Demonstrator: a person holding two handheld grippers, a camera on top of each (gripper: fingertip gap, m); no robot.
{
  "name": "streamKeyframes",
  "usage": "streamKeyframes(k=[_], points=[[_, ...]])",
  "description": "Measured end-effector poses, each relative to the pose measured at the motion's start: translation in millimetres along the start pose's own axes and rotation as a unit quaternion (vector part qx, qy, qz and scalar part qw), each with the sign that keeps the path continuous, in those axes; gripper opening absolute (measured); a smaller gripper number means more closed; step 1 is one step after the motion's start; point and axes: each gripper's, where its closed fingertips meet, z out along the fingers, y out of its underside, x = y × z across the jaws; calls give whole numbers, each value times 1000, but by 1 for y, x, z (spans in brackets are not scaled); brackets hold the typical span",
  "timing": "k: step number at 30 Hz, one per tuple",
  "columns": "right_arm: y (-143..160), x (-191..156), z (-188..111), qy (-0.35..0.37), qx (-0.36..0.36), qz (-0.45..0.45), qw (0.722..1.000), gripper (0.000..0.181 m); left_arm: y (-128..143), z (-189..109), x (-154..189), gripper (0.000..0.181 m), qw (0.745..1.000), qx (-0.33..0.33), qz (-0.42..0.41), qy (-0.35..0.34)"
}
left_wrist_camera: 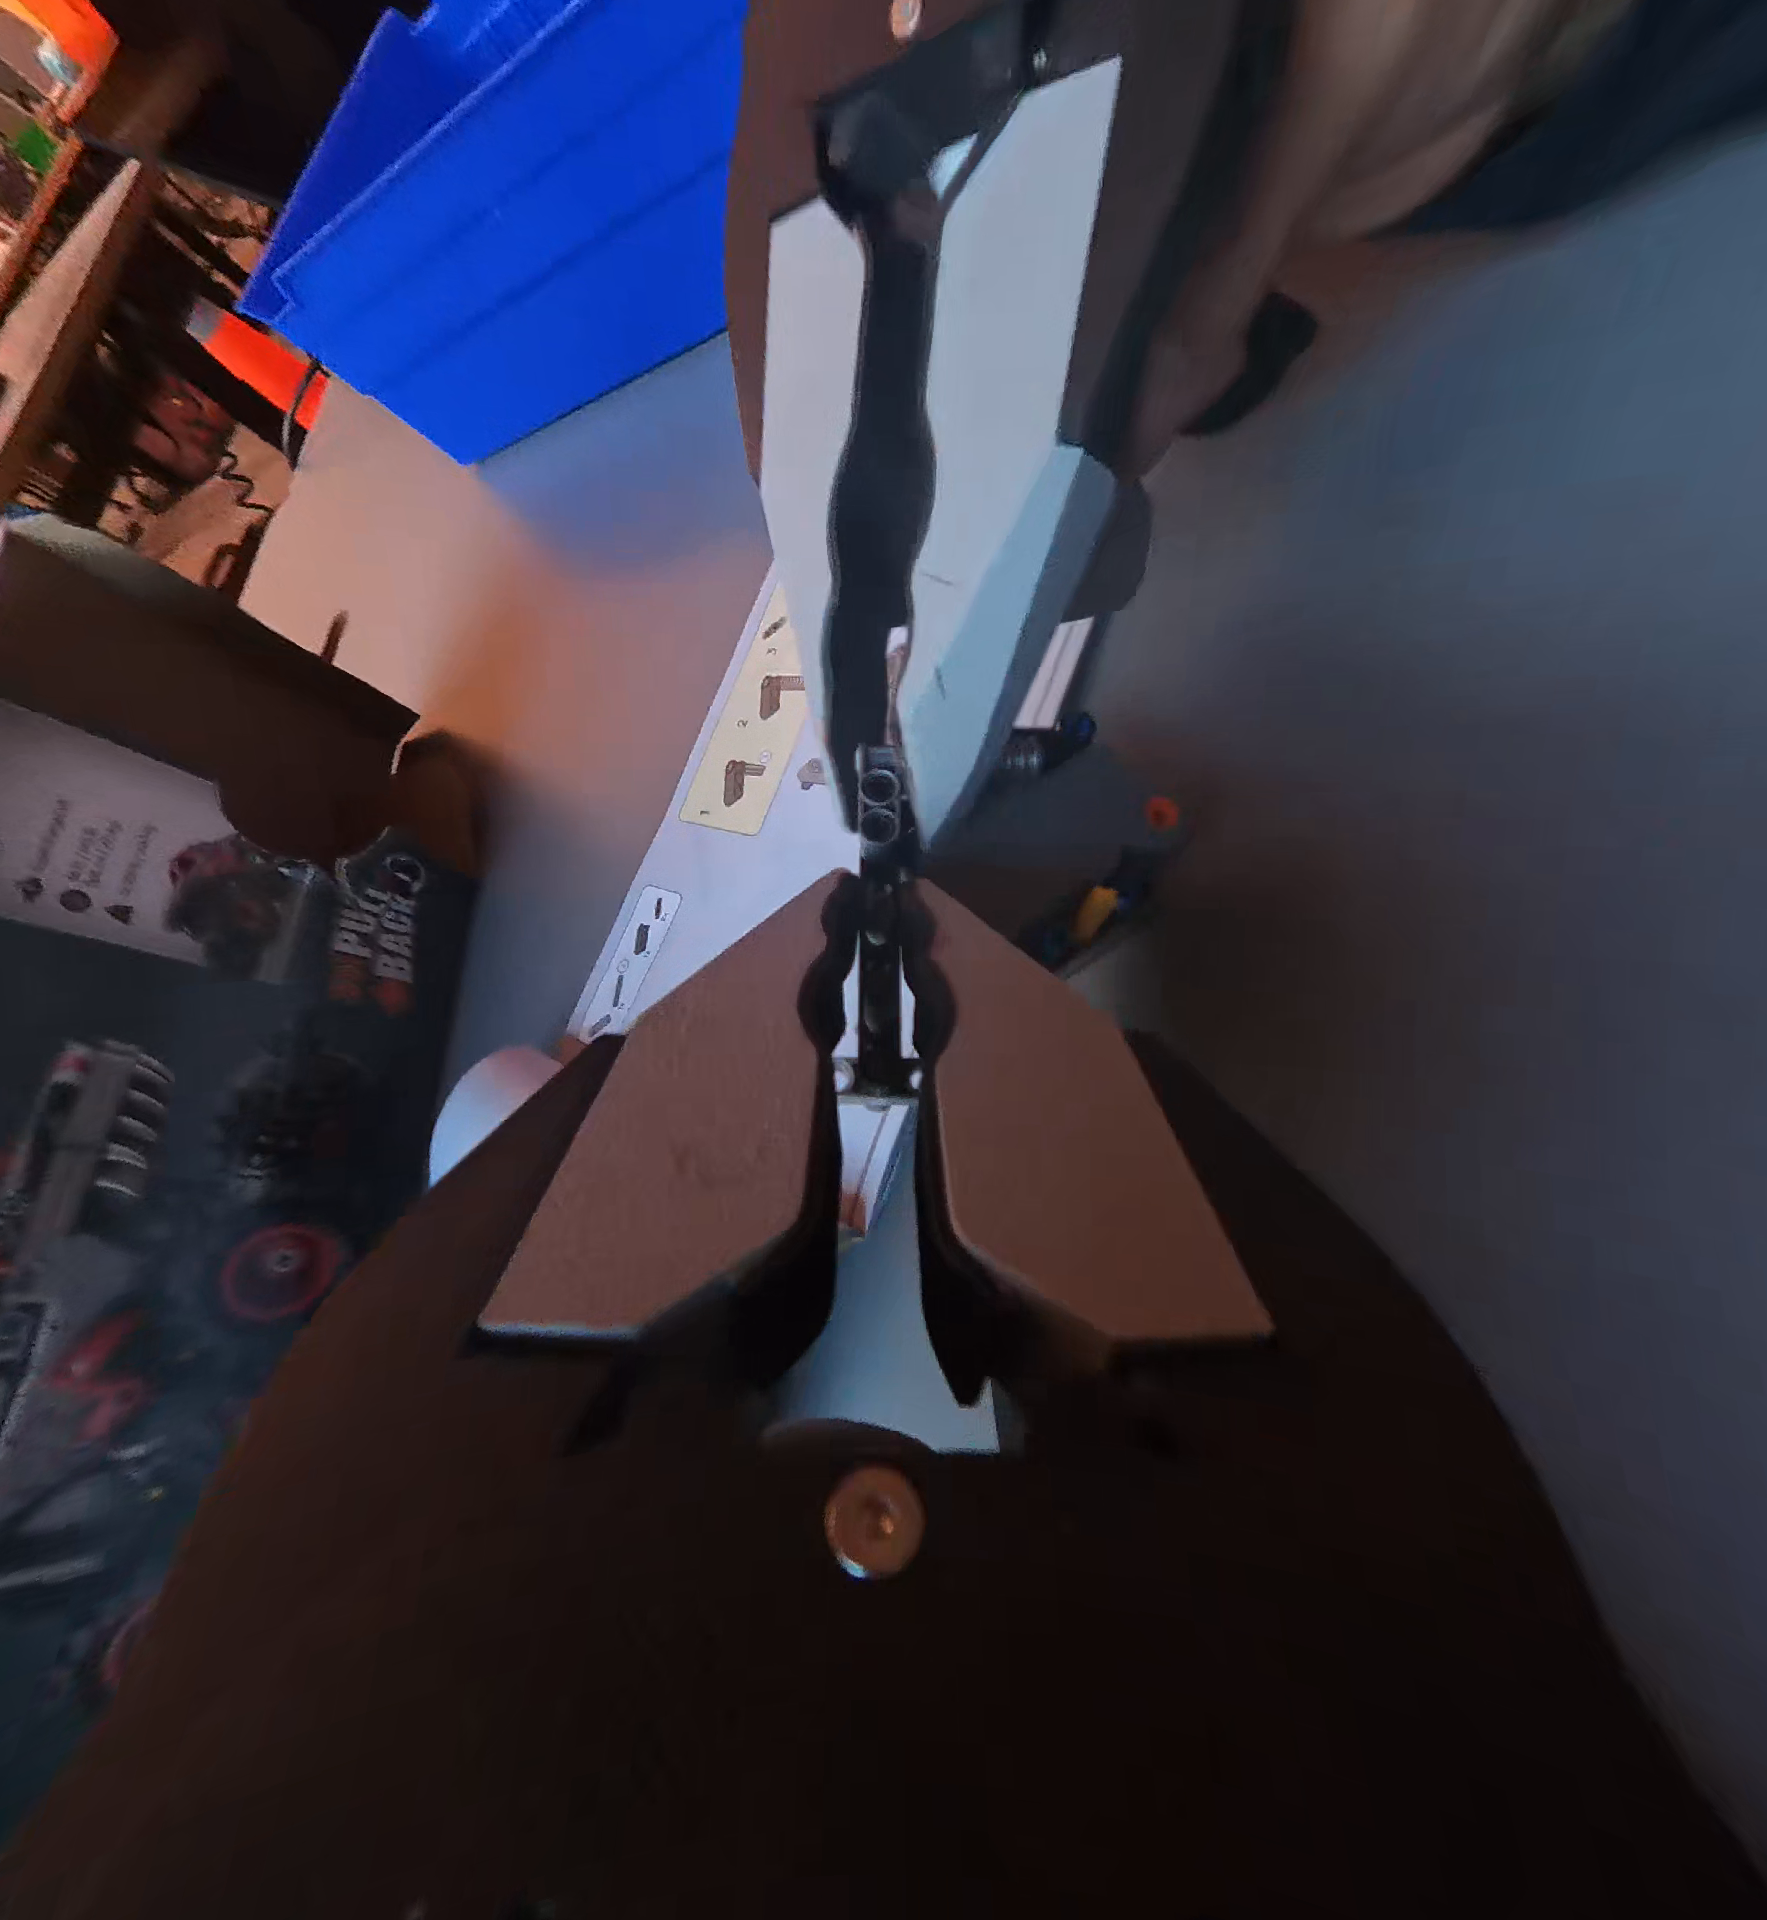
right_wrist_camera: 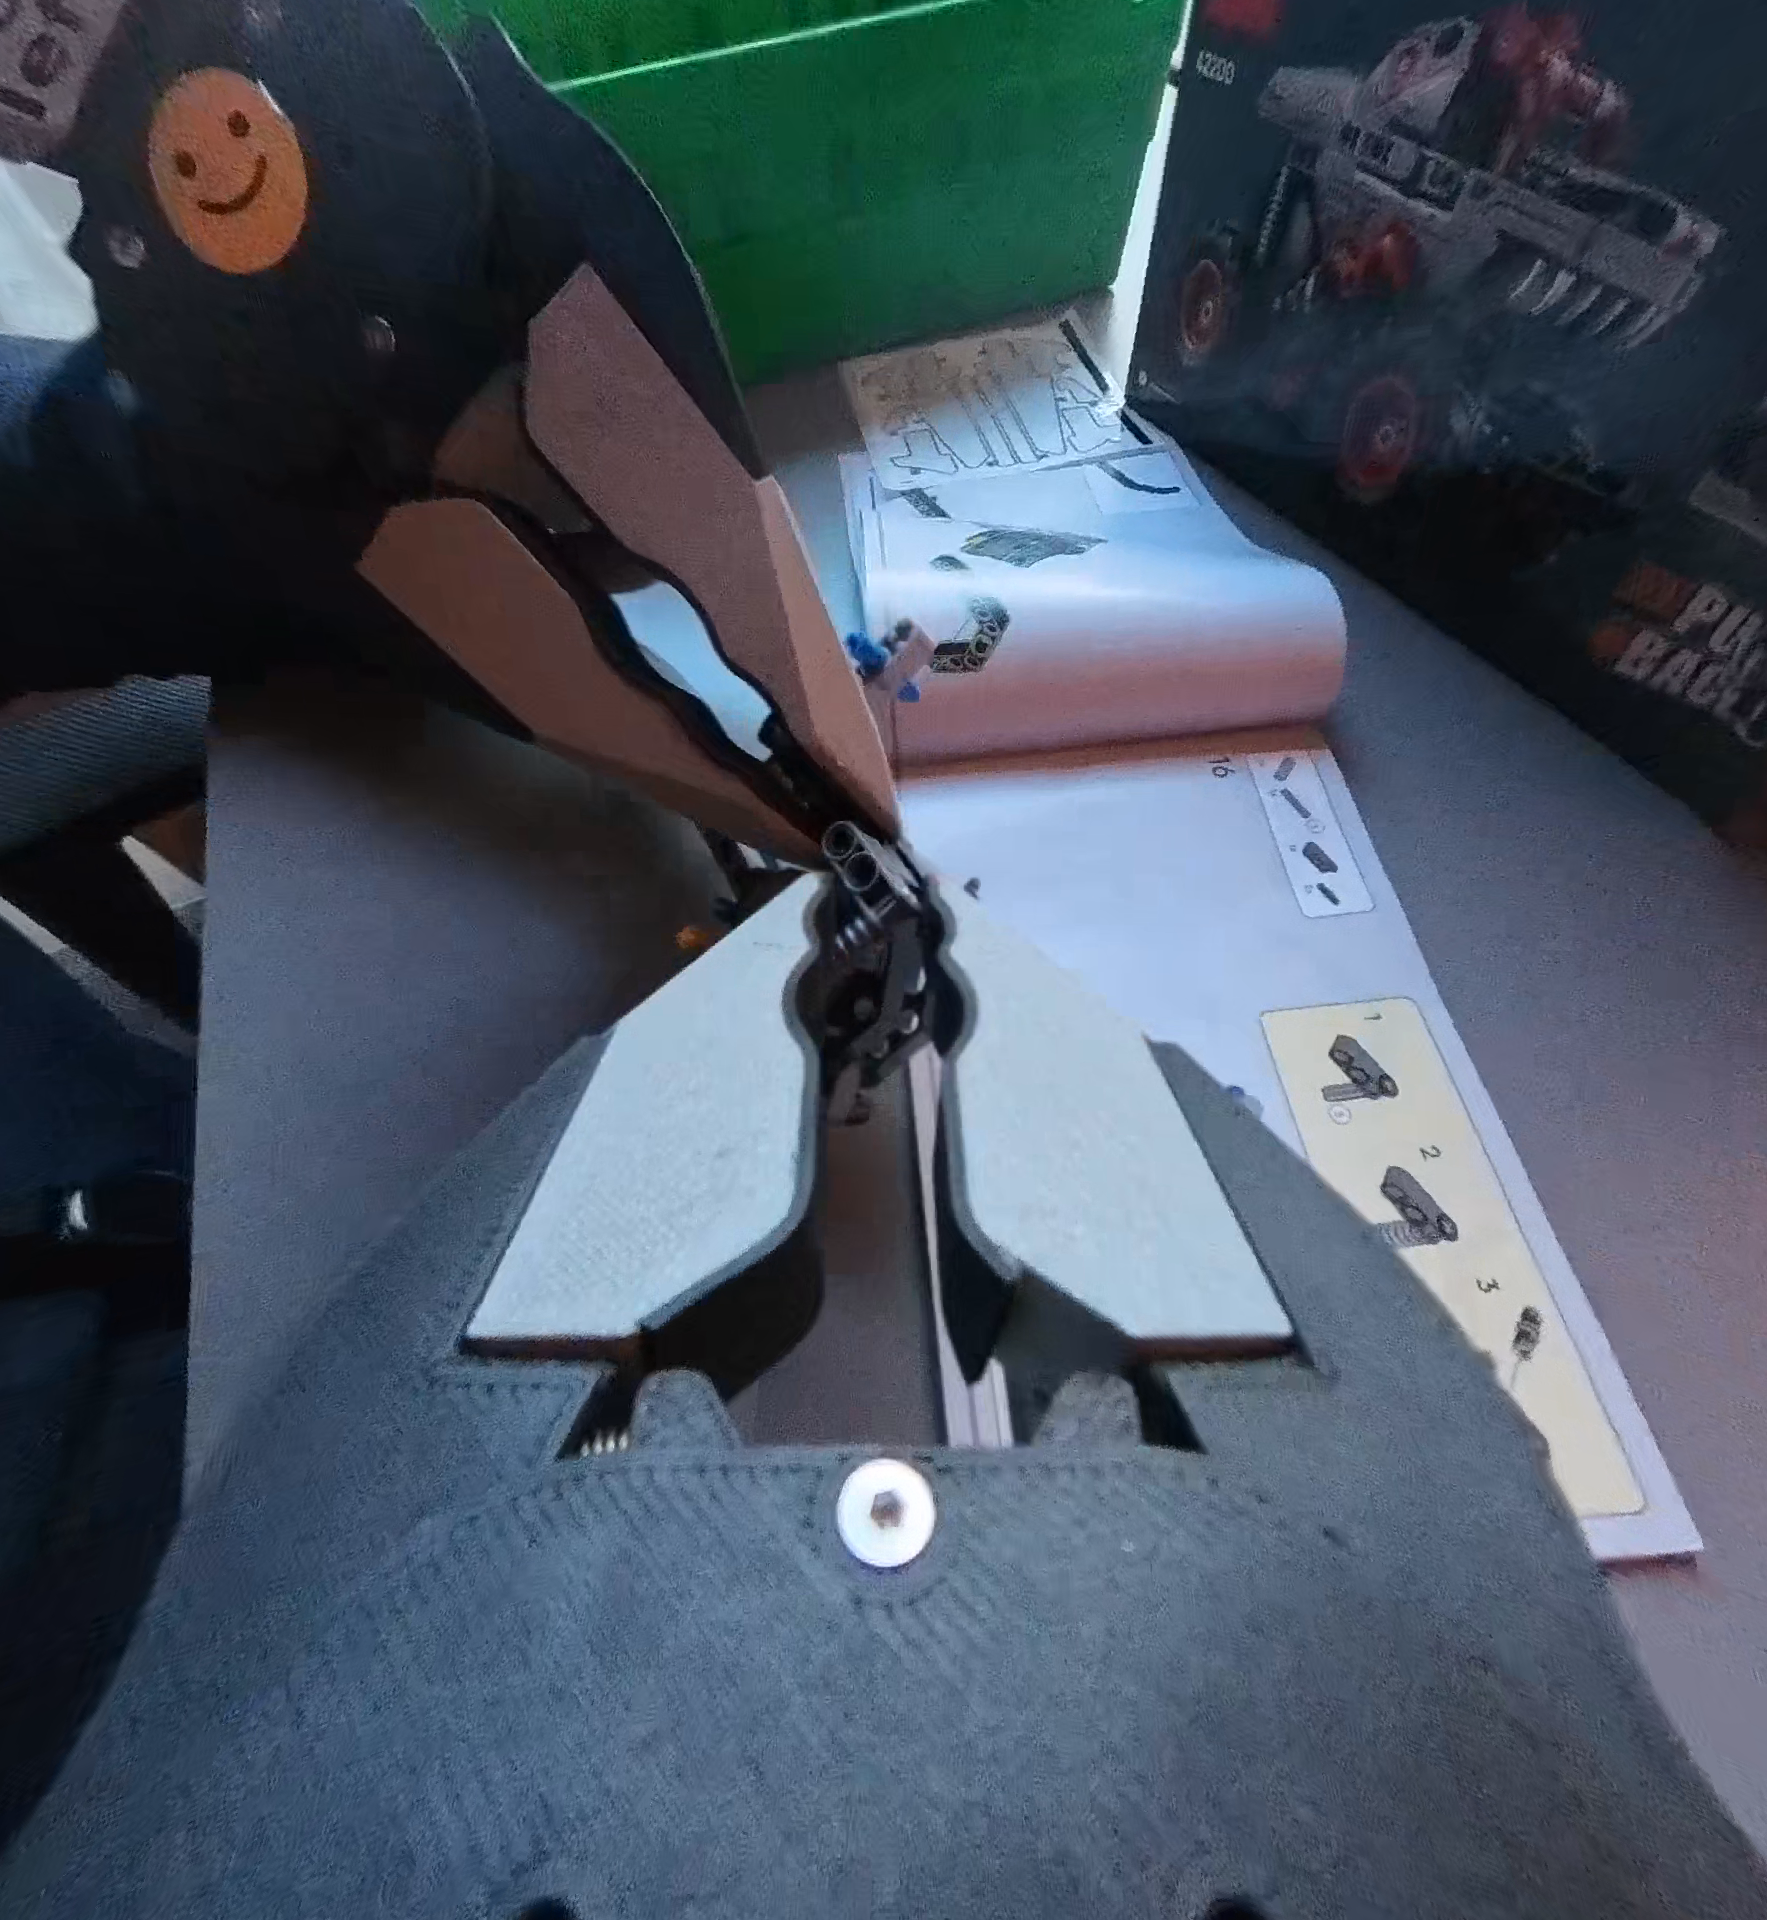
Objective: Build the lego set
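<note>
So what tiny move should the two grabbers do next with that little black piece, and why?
Probably press the two together gently. The left gripper and the right gripper are both shut on small black lego pieces, held tip to tip above the open white instruction booklet. The short black two-hole beam sits right where they meet, so it looks lined up but perhaps not fully seated.

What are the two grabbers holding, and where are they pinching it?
Both jaws pinch one small black lego piece together. The left gripper grips its far end, the right gripper its near end.
</note>
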Motion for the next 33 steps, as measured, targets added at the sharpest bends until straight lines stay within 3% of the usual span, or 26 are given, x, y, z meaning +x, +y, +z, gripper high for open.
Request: streamKeyframes(k=[1,5,9,12,18,26,29,33], points=[[0,0,0,3,-1,-3,1000,11,0,0,0,5,1000,0,1,-2],[1,0,0,-23,10,37,999,12,-1,0,2,6,1000,10,22,-9],[5,0,-1,-55,14,97,994,12,-1,4,5,6,999,30,-28,11],[6,1,0,-60,5,110,992,12,1,4,6,6,1000,2,-3,4],[-4,2,-7,49,-16,-59,997,15,-8,0,-4,6,995,31,67,-67],[-15,-16,-31,-134,52,103,984,14,-30,-11,3,5,969,70,197,-132],[-7,-18,-32,-145,46,99,983,14,-28,-7,8,5,964,64,219,-133],[-1,-15,-31,-104,35,66,992,13,-25,-1,9,4,959,42,237,-152]])
